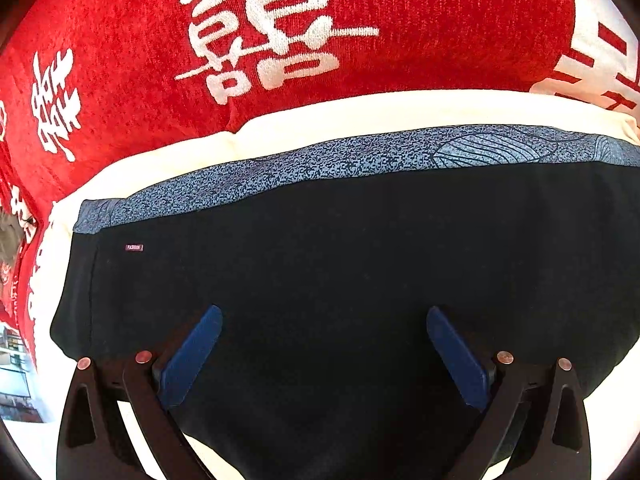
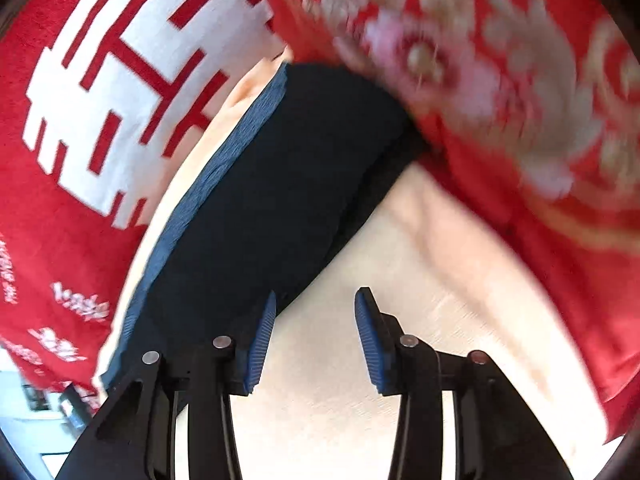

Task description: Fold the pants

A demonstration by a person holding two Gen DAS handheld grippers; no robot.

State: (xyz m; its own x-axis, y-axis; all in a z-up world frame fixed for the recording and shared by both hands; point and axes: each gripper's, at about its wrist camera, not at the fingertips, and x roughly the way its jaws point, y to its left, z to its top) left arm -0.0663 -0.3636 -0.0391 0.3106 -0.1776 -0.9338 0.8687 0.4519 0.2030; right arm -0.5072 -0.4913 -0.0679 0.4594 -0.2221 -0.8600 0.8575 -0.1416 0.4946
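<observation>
The folded dark navy pants (image 1: pixel 340 264) with a speckled blue waistband lie on a cream sheet (image 1: pixel 360 112), apparently bedding, against red printed fabric (image 1: pixel 120 60). Left gripper (image 1: pixel 324 356) and right gripper (image 2: pixel 315 338) hover, fingers apart, holding nothing.

Looks like a home, most likely a bedroom: the work surface is soft cream bedding (image 1: pixel 360 114), not a bench, and it dimples like a mattress or a quilt. Around it lies a red plush blanket (image 1: pixel 120 60) with big white Chinese characters, plus a red cover with a pink and gold floral pattern (image 2: pixel 500 80), blurred in the right wrist view. A bright window-like patch (image 1: pixel 16 376) at the lower left edge is too distorted to read.
</observation>
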